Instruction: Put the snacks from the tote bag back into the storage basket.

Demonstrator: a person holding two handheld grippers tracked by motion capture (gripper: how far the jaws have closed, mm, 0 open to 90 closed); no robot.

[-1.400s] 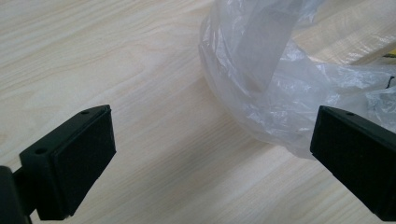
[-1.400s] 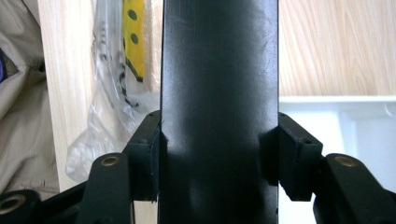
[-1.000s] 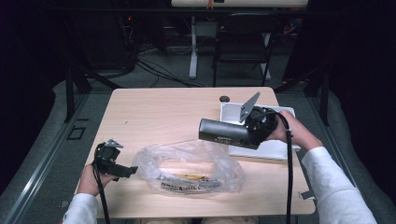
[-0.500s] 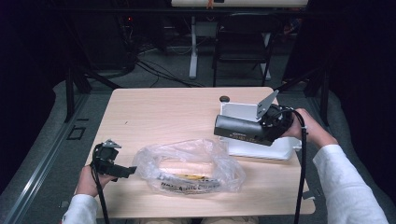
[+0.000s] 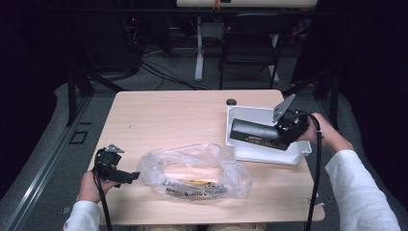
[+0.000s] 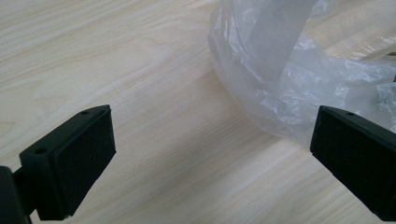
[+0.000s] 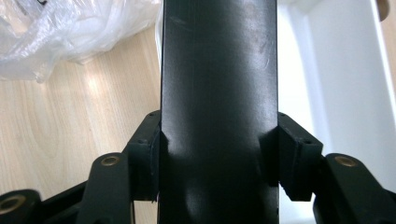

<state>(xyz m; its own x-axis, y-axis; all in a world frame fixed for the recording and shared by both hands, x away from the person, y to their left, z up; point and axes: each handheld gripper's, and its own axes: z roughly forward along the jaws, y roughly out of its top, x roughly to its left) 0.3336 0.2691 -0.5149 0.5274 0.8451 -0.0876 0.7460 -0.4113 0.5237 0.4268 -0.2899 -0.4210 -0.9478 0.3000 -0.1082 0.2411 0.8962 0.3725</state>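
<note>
Wooden table [image 5: 168, 115]: right claw [image 7: 217, 163] clamps black box [image 5: 255, 135].

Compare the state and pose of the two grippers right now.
The left gripper has its jaws wide apart with nothing between them, while the right gripper has its jaws shut on a black box. The left one sits low at the table's near edge beside the clear plastic bag; the right one is held over the white tray. Both have black jaws.

White long sleeves [image 5: 358, 192]; black grippers, square black jaws with screw holes, black trailing cables [image 5: 315, 178]
</note>
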